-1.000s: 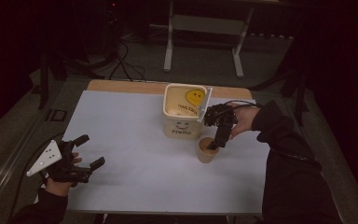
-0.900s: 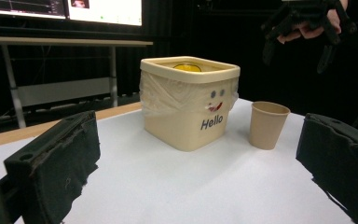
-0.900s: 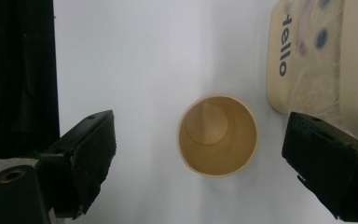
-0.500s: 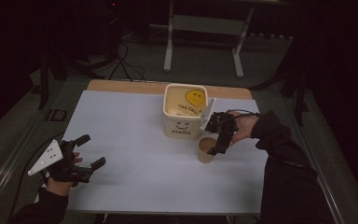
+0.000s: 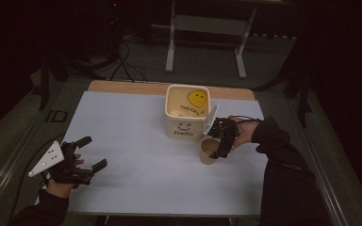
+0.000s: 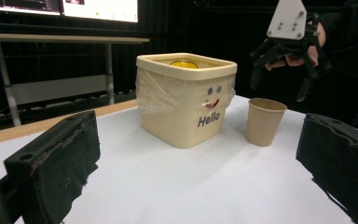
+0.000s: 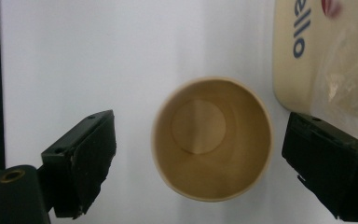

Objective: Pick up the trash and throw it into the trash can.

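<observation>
On the white desk [image 5: 136, 141], toward its far middle, stands a cream square tub [image 5: 187, 113] with a yellow smiley inside it and the word "Hello" on its side (the left gripper view shows clear film wrapped around its upper wall). Just beside the tub, on the person's right of it, a brown paper cup [image 5: 209, 150] stands upright and empty, its round bottom plain to see in the right gripper view [image 7: 212, 137].

Above that cup hangs the right claw [image 5: 222, 146], pointing down at it, held by a hand coming out of a dark sleeve [image 5: 283, 150]. Its two black jaws stand wide apart, one to either side of the cup's rim and clear of it; neither touches the paper. From the left gripper view the same claw [image 6: 279, 79] hovers over the cup [image 6: 265, 121] with its grey three-cornered plate [image 6: 286, 18] uppermost.

Near the front left corner of the desk, well apart from tub and cup, the left claw [image 5: 92, 153] sits low in the person's hand [image 5: 61, 181], its grey plate turned outward to the left. Its jaws are spread wide too, with nothing between them, and they face across the desk toward the tub [image 6: 186, 98].
</observation>
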